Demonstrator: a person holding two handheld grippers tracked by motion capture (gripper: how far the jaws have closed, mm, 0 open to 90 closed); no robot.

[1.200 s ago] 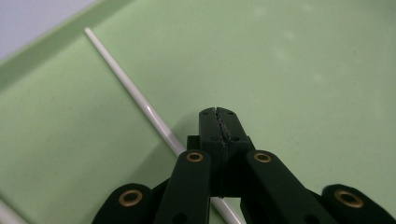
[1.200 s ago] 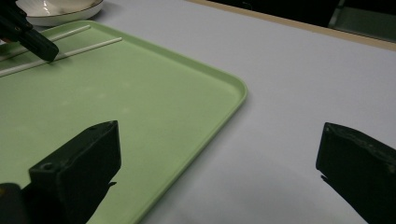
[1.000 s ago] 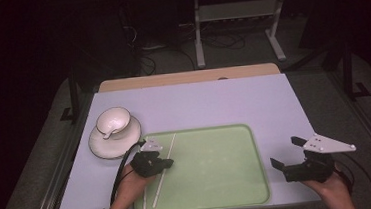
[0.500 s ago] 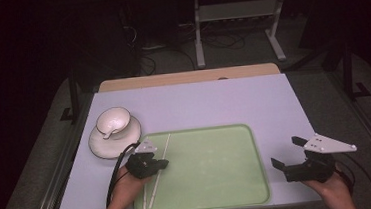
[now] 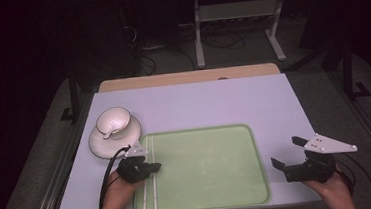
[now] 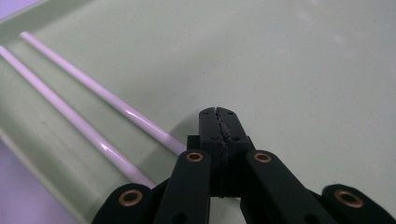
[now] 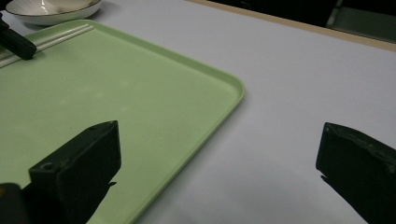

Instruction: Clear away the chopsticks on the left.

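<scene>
Left gripper [image 5: 151, 166] over the left end of the green tray [image 5: 214, 182], jaws pressed flat together with nothing between them, tips just beside the pair of white chopsticks [image 5: 149, 177]. Chopsticks lying side by side along the tray's left rim, parallel, apparently not touching each other. Beyond the tray's far-left corner, a white bowl [image 5: 112, 123] resting on a saucer [image 5: 99, 146]. Right gripper [image 5: 283, 153] well apart, just off the tray's right edge above the pale table [image 5: 213, 102], jaws spread wide and empty.
</scene>
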